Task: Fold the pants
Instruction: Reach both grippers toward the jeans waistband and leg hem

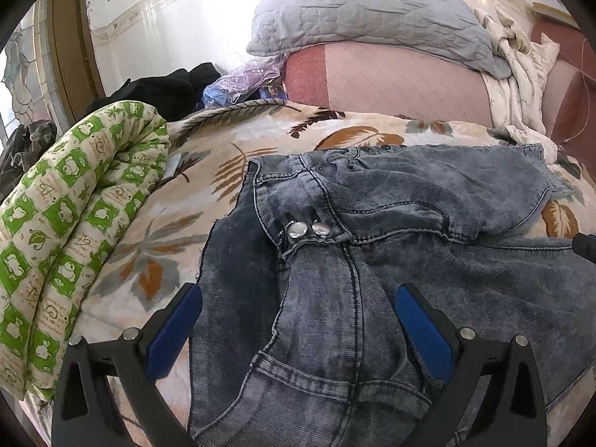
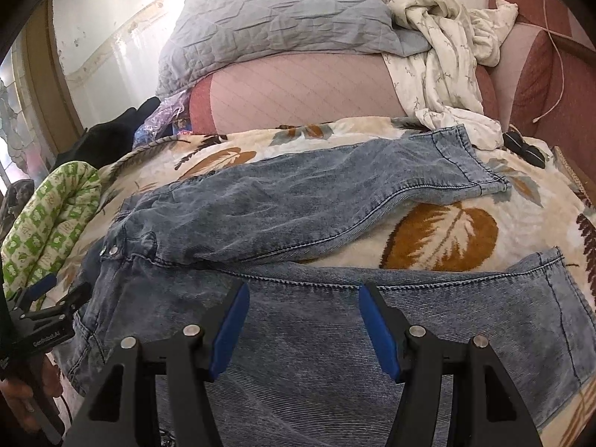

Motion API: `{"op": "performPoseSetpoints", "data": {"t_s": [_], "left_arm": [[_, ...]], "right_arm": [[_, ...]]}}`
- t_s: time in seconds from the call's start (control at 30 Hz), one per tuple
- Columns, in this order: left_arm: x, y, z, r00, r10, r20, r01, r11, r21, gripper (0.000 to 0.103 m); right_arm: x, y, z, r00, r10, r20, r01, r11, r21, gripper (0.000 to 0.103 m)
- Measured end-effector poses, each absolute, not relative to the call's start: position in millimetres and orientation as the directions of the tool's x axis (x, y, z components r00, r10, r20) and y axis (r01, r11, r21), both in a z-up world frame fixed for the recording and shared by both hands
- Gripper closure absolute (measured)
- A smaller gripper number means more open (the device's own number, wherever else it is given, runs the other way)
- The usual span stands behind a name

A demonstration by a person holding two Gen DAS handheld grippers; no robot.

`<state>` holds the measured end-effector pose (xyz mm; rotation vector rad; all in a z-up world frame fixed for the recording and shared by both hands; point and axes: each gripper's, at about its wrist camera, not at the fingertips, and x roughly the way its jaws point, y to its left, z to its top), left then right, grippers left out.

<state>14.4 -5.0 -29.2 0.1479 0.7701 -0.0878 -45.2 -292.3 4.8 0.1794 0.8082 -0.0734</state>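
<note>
Grey-blue acid-wash jeans (image 1: 428, 201) lie spread on a leaf-patterned blanket (image 1: 208, 149), with two metal buttons (image 1: 306, 229) at the waistband. My left gripper (image 1: 298, 292) hovers over the waist and hip area, its blue pads (image 1: 175, 335) wide apart and not pressing the denim. In the right wrist view the jeans (image 2: 298, 193) show both legs running to the right, the far one angled away. My right gripper (image 2: 303, 290) stands open above the near leg. The left gripper (image 2: 48, 298) shows at the left edge, with a hand (image 2: 18, 402) below it.
A rolled green-and-white quilt (image 1: 67, 216) lies along the left. Behind the blanket are a pink cushion (image 2: 298, 89), a grey quilted pillow (image 2: 275, 18), a crumpled white sheet (image 2: 443, 48) and black clothing (image 1: 164, 89). Small dark objects (image 2: 521, 145) sit at the far right.
</note>
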Motion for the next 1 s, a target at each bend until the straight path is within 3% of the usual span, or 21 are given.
{"op": "performPoseSetpoints", "data": {"t_s": [0.33, 0.67, 0.8, 1.0], "left_arm": [[19.6, 0.8, -29.1, 0.697, -0.042, -0.716, 0.135, 0.988, 0.073, 0.0], [40.6, 15.8, -25.6, 0.682, -0.038, -0.73, 0.115, 0.992, 0.055, 0.0], [64.7, 33.7, -20.4, 0.654, -0.022, -0.756, 0.072, 0.997, 0.034, 0.0], [142.2, 68.8, -0.5, 0.624, 0.069, -0.778, -0.03, 0.997, 0.064, 0.0]], "right_arm": [[-45.0, -308.8, 7.8, 0.683, -0.002, -0.73, 0.157, 0.977, 0.144, 0.038], [-38.7, -384.1, 8.8, 0.669, -0.047, -0.741, 0.299, 0.931, 0.211, 0.038], [-13.3, -424.3, 9.5, 0.646, -0.031, -0.763, 0.339, 0.907, 0.25, 0.038], [41.9, -463.0, 9.9, 0.602, -0.054, -0.796, 0.342, 0.919, 0.196, 0.038]]}}
